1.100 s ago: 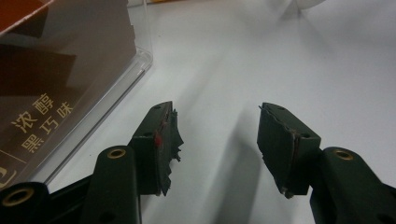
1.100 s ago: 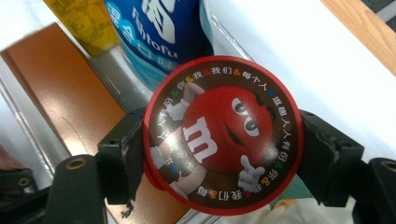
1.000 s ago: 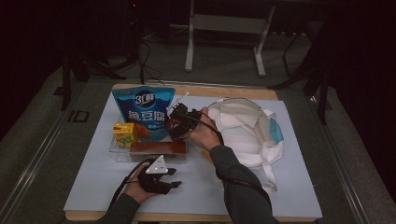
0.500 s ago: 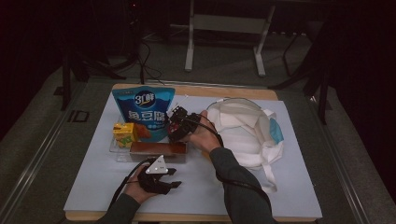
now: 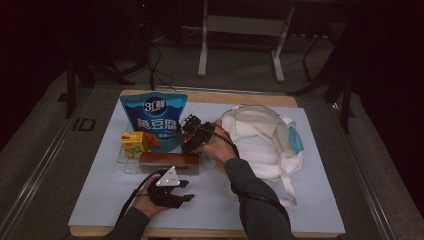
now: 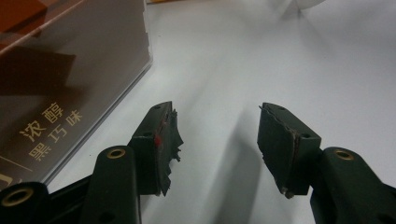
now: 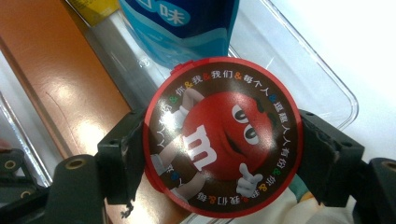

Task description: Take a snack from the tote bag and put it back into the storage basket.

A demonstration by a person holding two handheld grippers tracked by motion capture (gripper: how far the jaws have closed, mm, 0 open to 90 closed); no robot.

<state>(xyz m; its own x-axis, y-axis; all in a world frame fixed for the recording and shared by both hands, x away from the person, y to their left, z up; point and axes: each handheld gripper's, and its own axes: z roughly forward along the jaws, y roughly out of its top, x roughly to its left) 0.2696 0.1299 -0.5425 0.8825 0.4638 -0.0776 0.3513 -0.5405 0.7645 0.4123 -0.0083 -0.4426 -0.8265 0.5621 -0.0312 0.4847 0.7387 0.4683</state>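
Nothing much has shifted: the right gripper (image 5: 192, 134) still holds the round candy tin (image 7: 222, 136) between its jaws over the clear tray (image 5: 127, 164), not yet set down. The left gripper (image 6: 218, 140) rests on the bench (image 5: 100, 200), jaws half open, empty.

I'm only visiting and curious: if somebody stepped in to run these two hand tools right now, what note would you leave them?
Right gripper: shut on the round red candy tub, held over the clear tray.
Left gripper: open, nothing between its jaws, low over the table beside the brown box.
Tray also holds the blue pouch and yellow carton; white bag lies to the right.
Done: tub gripped.
Left: probably setting it down; whether tray or bag, I cannot tell.
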